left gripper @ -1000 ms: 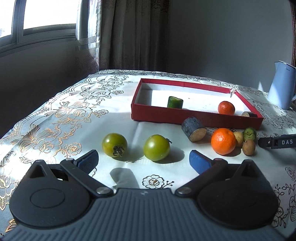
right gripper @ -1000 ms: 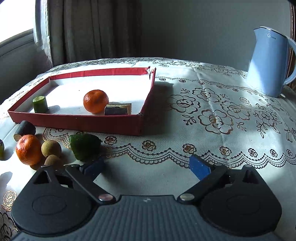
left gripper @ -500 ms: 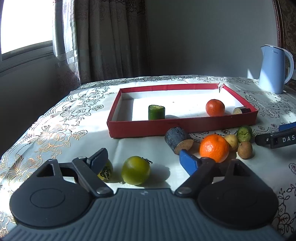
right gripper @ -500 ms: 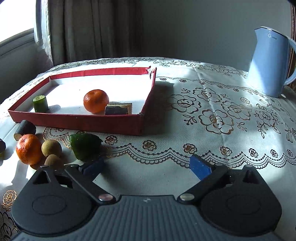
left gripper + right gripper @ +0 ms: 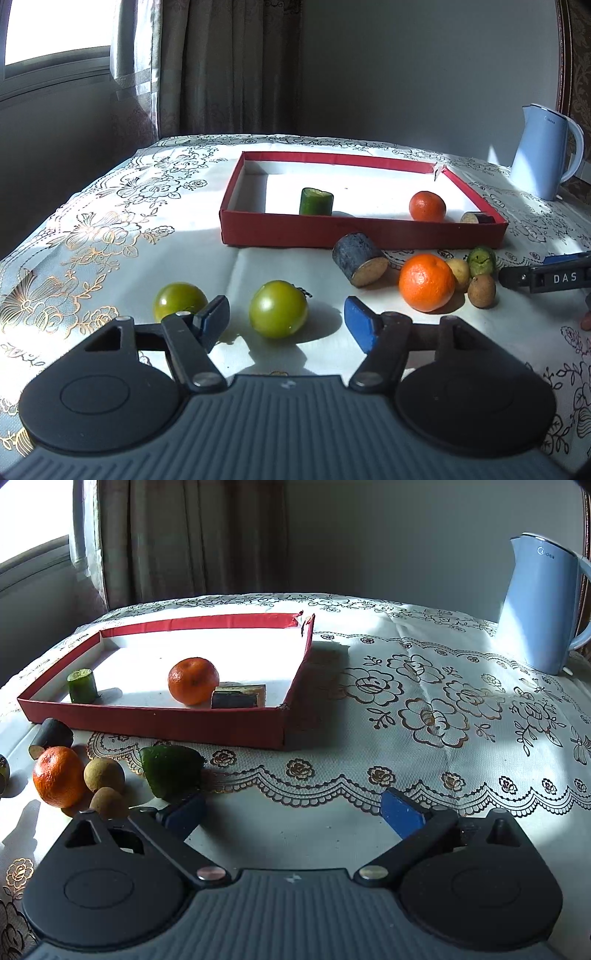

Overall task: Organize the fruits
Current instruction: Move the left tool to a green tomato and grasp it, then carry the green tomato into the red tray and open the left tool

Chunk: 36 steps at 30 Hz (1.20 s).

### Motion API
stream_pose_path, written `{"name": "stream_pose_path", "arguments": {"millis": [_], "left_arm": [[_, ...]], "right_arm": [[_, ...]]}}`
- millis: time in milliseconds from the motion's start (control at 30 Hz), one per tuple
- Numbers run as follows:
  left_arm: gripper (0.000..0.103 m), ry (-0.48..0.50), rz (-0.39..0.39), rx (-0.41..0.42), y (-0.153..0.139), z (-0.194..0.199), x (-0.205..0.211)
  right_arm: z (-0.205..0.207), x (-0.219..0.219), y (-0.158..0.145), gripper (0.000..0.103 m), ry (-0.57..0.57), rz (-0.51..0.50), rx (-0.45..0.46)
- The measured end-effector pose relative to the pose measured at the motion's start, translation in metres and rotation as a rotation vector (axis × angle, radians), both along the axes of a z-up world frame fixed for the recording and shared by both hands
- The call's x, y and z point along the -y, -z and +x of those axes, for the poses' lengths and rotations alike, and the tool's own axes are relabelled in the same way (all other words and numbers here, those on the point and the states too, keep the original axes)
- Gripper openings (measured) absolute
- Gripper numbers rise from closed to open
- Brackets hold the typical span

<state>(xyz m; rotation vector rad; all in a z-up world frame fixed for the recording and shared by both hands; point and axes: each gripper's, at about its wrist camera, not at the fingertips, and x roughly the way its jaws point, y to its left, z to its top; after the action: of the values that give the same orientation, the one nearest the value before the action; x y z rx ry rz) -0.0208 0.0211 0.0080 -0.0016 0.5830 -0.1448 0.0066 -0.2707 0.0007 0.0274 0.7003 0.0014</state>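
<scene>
My left gripper (image 5: 286, 323) is open, its fingers on either side of a green tomato (image 5: 277, 308) on the tablecloth, apart from it. A second green tomato (image 5: 180, 301) lies left of it, partly behind the left finger. A red tray (image 5: 354, 236) holds a cucumber piece (image 5: 316, 201), a mandarin (image 5: 427, 206) and a dark piece (image 5: 476, 218). In front of the tray lie a dark cut cylinder (image 5: 359, 259), an orange (image 5: 426, 282), small brown fruits (image 5: 481, 291) and a green piece (image 5: 481, 260). My right gripper (image 5: 291, 814) is open and empty beside the green piece (image 5: 171, 771).
A pale blue kettle (image 5: 543, 605) stands at the back right of the table. The tray (image 5: 184, 723) sits left of centre in the right wrist view. The right gripper's finger shows in the left wrist view (image 5: 546, 277). Curtains and a window lie behind the table.
My left gripper has moved in toward the right green tomato, which now sits between its open fingers. The right gripper has hardly moved.
</scene>
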Motion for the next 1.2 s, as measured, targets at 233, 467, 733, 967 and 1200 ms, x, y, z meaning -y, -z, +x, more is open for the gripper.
{"name": "stream_pose_path", "arguments": {"millis": [233,467,733,967,1200], "left_arm": [[0.051,-0.014,0.005,-0.033,0.003,0.015,0.003],[0.032,-0.036,0.002,-0.03,0.002,0.013,0.001],[0.031,-0.031,-0.002,0.002,-0.013,0.011,0.007],[0.031,-0.036,0.019,0.066,-0.041,0.05,0.015],[0.031,-0.063,0.005,0.057,-0.044,0.093,0.018]], "right_arm": [[0.0,0.0,0.0,0.103,0.0,0.0,0.0],[0.0,0.0,0.0,0.103,0.0,0.0,0.0],[0.0,0.0,0.0,0.103,0.0,0.0,-0.001],[0.0,0.001,0.0,0.103,0.001,0.001,-0.001],[0.001,0.0,0.0,0.103,-0.002,0.007,0.002]]}}
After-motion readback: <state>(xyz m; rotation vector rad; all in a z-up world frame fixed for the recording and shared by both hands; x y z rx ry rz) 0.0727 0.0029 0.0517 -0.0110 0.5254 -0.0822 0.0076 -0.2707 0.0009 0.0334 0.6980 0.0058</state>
